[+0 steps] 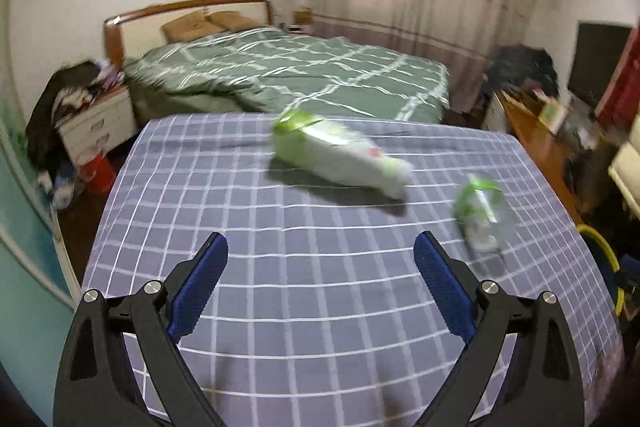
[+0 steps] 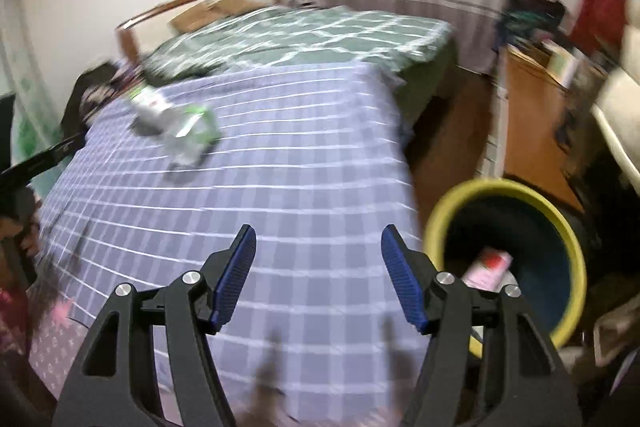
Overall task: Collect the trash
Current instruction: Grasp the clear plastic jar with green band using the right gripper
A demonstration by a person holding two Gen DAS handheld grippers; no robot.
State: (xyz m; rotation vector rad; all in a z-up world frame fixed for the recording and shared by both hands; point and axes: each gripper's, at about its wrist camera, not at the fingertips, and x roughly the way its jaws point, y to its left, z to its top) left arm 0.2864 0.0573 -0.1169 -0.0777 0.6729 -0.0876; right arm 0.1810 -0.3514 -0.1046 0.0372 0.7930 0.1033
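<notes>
A white and green bottle (image 1: 340,151) lies on its side on the blue checked tablecloth (image 1: 280,267), in the far middle. A crushed clear bottle with a green label (image 1: 482,217) lies nearer, to the right. My left gripper (image 1: 320,255) is open and empty, hovering over the cloth short of both bottles. My right gripper (image 2: 318,247) is open and empty over the cloth's right side. In the right wrist view both bottles (image 2: 176,127) lie far left. A yellow-rimmed dark bin (image 2: 508,255) stands beside the table, with a pink and red packet (image 2: 488,267) inside.
A bed with a green checked quilt (image 1: 296,75) stands beyond the table. A white nightstand (image 1: 96,127) piled with clothes and a red bucket (image 1: 96,171) are at left. A cluttered wooden desk (image 1: 548,143) is at right. The bin's rim (image 1: 604,247) shows at the table's right edge.
</notes>
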